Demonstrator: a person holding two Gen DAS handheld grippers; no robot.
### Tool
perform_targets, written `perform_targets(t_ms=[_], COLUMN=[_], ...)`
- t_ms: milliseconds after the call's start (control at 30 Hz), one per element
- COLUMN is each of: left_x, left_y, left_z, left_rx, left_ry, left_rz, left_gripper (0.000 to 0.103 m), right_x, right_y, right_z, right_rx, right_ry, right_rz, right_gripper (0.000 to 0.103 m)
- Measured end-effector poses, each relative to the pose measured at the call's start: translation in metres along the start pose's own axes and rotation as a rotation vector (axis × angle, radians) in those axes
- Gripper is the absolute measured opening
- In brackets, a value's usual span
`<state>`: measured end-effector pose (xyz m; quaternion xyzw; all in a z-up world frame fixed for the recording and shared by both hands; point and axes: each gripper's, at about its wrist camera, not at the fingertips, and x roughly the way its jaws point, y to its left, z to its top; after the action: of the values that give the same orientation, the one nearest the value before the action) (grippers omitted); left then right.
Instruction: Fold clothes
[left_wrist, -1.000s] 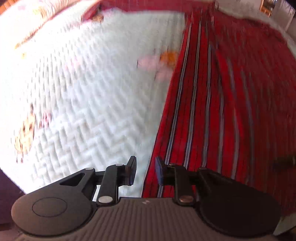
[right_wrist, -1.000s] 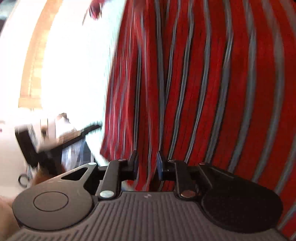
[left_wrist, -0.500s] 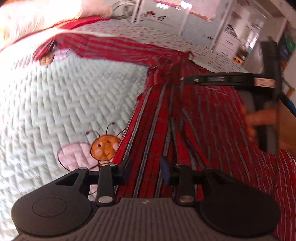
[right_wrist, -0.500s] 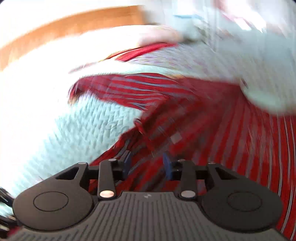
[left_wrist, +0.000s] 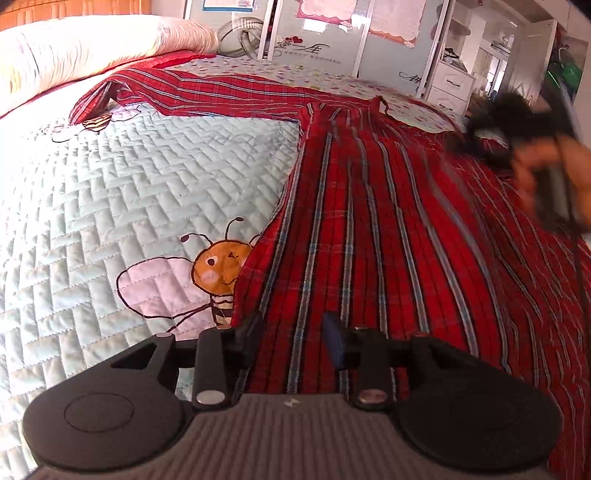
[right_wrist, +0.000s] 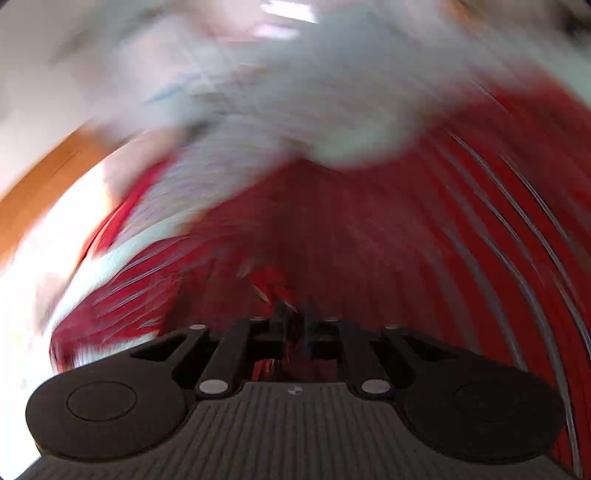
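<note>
The left tool (left_wrist: 293, 338) pointed steeply down over the bed, its jaws spread, having just been opening, with the edge of the red striped shirt (left_wrist: 388, 229) showing between them, unpinched. At the right of the left wrist view a hand (left_wrist: 546, 173) held the blurred right tool. In its own badly smeared view the right tool (right_wrist: 293, 325) had just been closing; its jaws stood nearly together, red cloth seemingly pinched between them.

The shirt lay spread on the pale quilted bedspread (left_wrist: 129, 177), long axis and stripes running away from the left tool toward the far side of the bed, one sleeve (left_wrist: 192, 88) stretched leftward across the top. Its near edge partly covered an embroidered bee (left_wrist: 218, 273).

A second earlier the left tool looked flatter onto quilt and shirt; since then it had dropped and tipped, bringing the bedroom furniture into view.
</note>
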<state>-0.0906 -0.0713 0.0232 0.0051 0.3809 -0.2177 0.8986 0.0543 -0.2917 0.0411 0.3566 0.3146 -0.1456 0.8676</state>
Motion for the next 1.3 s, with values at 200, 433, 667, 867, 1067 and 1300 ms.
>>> perform_targets(t_ms=[200, 433, 667, 867, 1067, 1300], left_x=[0.0, 0.006, -0.004, -0.015, -0.02, -0.042], left_y=[0.007, 0.035, 0.062, 0.068, 0.069, 0.03], left_z=[0.021, 0.074, 0.035, 0.011, -0.003, -0.043], left_rx=[-0.099, -0.251, -0.406, -0.396, -0.359, -0.066], left_ry=[0.061, -0.018, 0.104, 0.16, 0.151, -0.012], left_rz=[0.008, 0.026, -0.013, -0.147, -0.187, 0.046], left_gripper=[0.044, 0.069, 0.068, 0.068, 0.065, 0.049], right_x=[-0.034, -0.048, 0.021, 0.108, 0.172, 0.188], right_y=[-0.053, -0.038, 0.08, 0.221, 0.259, 0.285], right_z=[-0.034, -0.02, 0.019, -0.034, -0.072, -0.043], right_rx=[0.032, -0.1, -0.626, -1.442, -1.775, -1.578], right_ry=[0.127, 0.078, 0.069, 0.089, 0.215, 0.139], right_rz=[-0.005, 0.167, 0.235, 0.211, 0.128, 0.087], right_gripper=[0.017, 0.038, 0.043, 0.051, 0.055, 0.001])
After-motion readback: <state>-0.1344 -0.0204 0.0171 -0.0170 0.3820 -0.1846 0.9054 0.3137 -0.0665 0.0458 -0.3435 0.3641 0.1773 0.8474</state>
